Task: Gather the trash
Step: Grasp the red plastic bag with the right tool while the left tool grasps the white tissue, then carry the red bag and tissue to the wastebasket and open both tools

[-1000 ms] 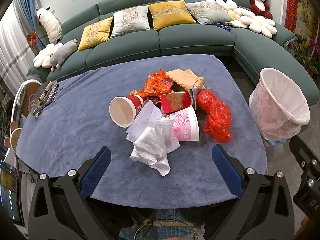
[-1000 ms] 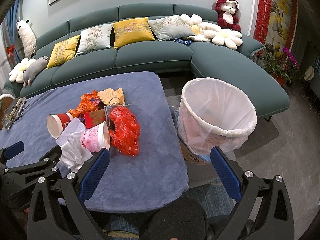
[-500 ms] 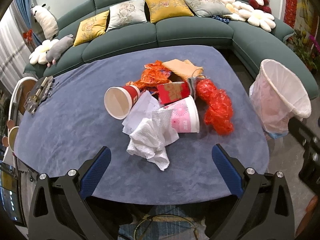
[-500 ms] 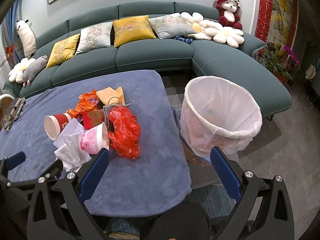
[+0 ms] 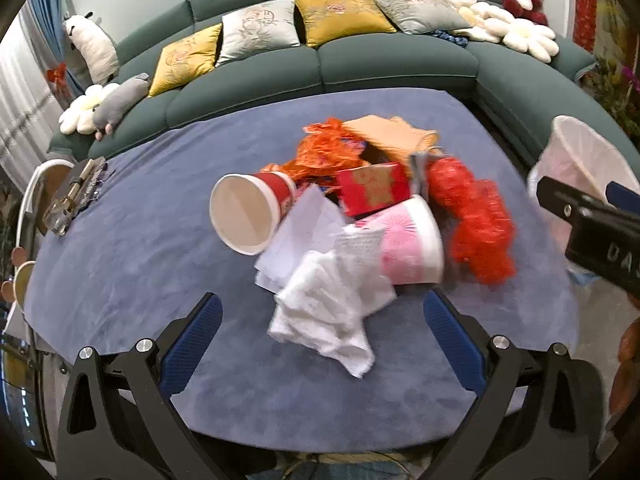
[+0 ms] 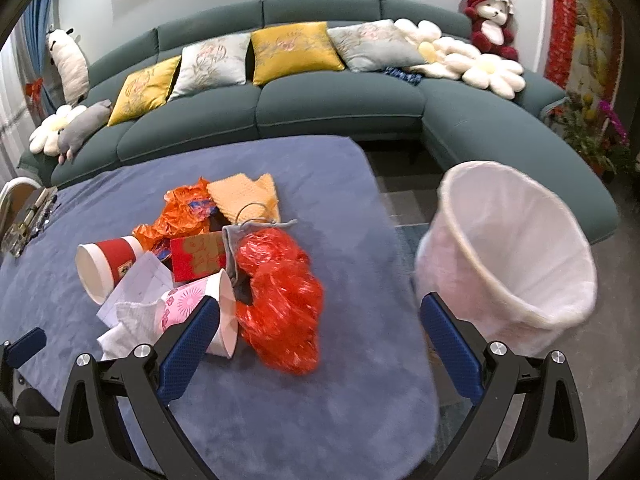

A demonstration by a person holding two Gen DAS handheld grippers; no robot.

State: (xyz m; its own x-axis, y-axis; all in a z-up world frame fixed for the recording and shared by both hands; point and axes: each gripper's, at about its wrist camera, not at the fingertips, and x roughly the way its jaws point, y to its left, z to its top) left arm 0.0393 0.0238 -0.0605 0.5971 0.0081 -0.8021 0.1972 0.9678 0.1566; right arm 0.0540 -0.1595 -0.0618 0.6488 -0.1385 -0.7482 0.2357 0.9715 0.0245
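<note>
both tongs are spread wide with nothing in them. left gripper (image 5: pixel 318 334) hangs low over the blue velvety tablecloth (image 5: pixel 132 264), and right between its blue pads, just past the tips, sits the crumpled white paper towel (image 5: pixel 326 308). that's the closest bit of trash to either tool. it sprawls roughly along the line the left tongs point in, with a loose corner trailing back toward them, so i'd guess a straight push forward and a squeeze would get it

right gripper (image 6: pixel 320 338) is off to the right side of the heap. its left pad sits in front of the pink flower-print paper cup (image 6: pixel 198 304), which lies on its side with the mouth facing right, and the crinkly red plastic bag (image 6: pixel 280 300) lies just ahead between the pads, nearer the left one. so the right hand looks better placed for the bag or that cup

further out from the left tongs: some white paper sheets (image 5: pixel 302 236), a red paper cup (image 5: pixel 250 212) tipped over with its mouth toward the camera, a red and gold packet (image 5: pixel 372 188), then an orange foil wrapper (image 5: pixel 326 152) and a tan cloth-like piece (image 5: pixel 390 136) at the back of the pile

the white-lined waste bin (image 6: pixel 516 256) stands on the floor off the table's right edge, beside the right tongs' right pad, so that arm has the short trip. everything is still on the table, nothing binned from this pile as far as i can see
</note>
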